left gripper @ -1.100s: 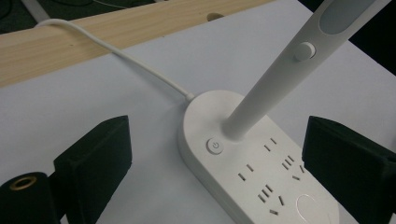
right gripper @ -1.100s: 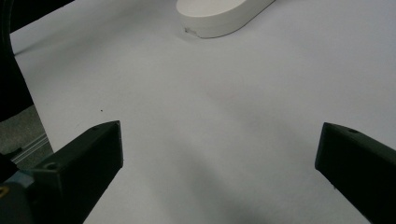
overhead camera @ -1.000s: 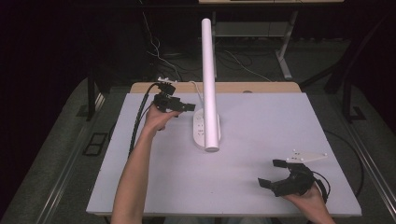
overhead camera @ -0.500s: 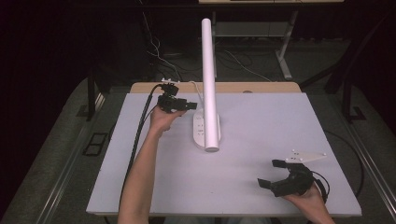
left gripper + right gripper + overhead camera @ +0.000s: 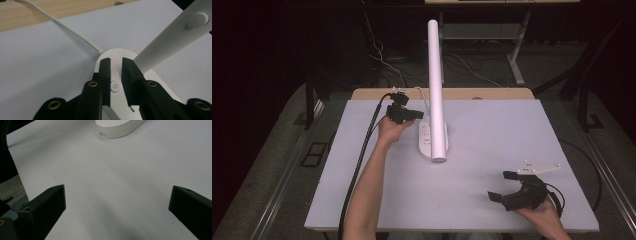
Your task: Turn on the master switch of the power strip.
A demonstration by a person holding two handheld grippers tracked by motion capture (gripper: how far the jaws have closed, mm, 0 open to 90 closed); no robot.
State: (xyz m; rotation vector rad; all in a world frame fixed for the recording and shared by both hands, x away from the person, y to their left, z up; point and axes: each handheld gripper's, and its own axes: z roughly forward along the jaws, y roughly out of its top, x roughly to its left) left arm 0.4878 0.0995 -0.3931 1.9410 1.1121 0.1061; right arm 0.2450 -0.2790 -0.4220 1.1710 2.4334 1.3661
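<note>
We see the left tool (image 5: 115, 61), its jaws just narrowed to a slim gap, poised over the lamp base's power button (image 5: 115, 86) mid-worktop, while the right tool (image 5: 117, 202) gapes empty.

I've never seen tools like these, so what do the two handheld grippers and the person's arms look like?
Both are black. The left gripper trails a thick black cable and shows brass-coloured screw fittings on its jaws. The right gripper carries a grey three-cornered plate. The forearms are bare, without sleeves.
</note>
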